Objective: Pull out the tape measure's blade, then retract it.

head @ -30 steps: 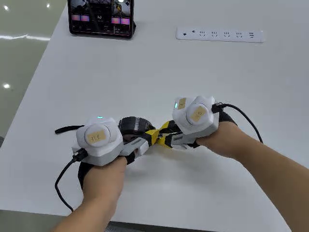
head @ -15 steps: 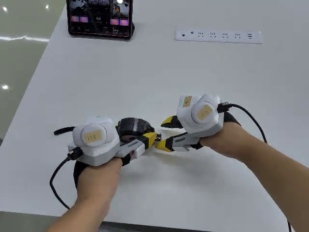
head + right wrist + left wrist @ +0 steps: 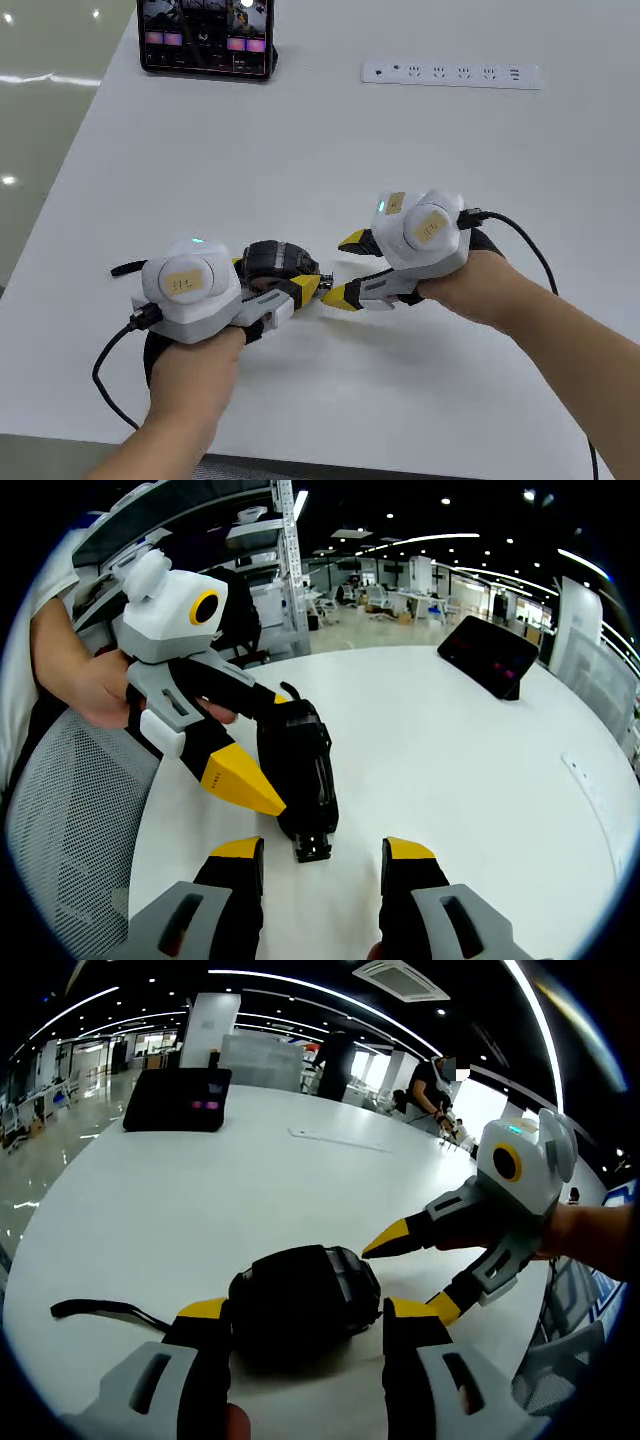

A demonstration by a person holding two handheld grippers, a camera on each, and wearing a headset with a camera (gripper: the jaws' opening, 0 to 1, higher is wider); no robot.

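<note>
Black tape measure (image 3: 275,262) clamped on the white surface (image 3: 300,150), blade not yet drawn.
In the head view, my left tongs (image 3: 290,278) grip the case near the surface's front edge, and my right tongs (image 3: 342,268) gape just beside its nose. The left gripper view has both jaws against the case's flanks, which I judge firm enough to anchor a pull. In the right gripper view the end tab (image 3: 312,848) sits between my parted jaws, untouched. I should ease forward, close squarely on the tab, then draw straight away from the case with the left steady.
</note>
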